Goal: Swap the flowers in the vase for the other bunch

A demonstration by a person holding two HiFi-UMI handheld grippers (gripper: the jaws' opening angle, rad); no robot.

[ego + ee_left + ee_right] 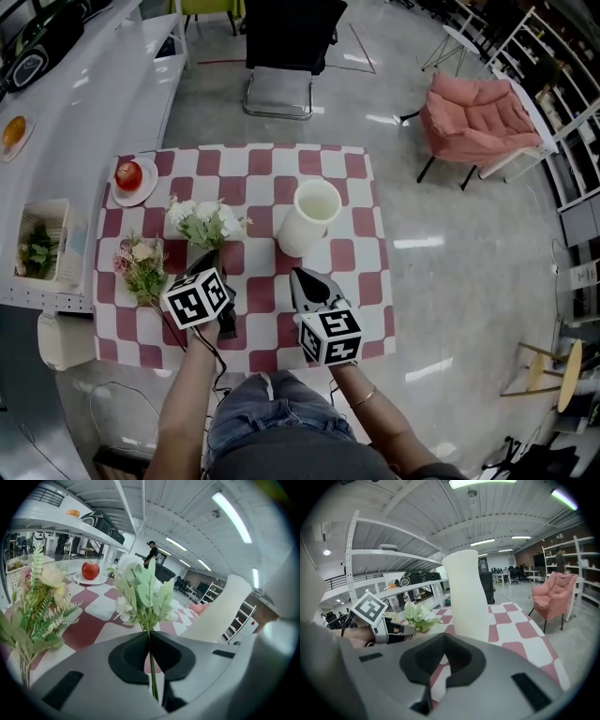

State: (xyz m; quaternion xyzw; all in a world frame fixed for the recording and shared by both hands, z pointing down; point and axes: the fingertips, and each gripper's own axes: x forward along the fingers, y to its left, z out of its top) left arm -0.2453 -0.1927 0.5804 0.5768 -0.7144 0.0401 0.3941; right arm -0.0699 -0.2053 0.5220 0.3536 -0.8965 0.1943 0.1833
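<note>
pinching a thin green stem, the left gripper (148, 634) has its jaws pressed together on the white bunch (140, 590), just below the leaves. a short tail of stem hangs under the pads. gripping low on the stem leaves the blossoms free and keeps the bare end on offer, which is probably the end meant for the vase's mouth. the blooms stand nearly upright above the jaws, and in the head view they sit just ahead of the gripper, over the left half of the checked table (366, 262).

the right gripper (302, 279) has its jaws drawn together on nothing. it rests low over the cloth, pointing at the vase (309, 217), perhaps placed there to steady the vase when the stem goes in.

the vase is tall and white and stands upright near the middle of the table, to the right of the held bunch and apart from it. its mouth looks empty from above, so i judge the clearing-out half of the swap done. the other bunch (141, 262), cream and pink, lies on its side at the table's left edge, just beside the left gripper. farther off, an apple (128, 175) sits on a plate (142, 195) at the far left corner.
</note>
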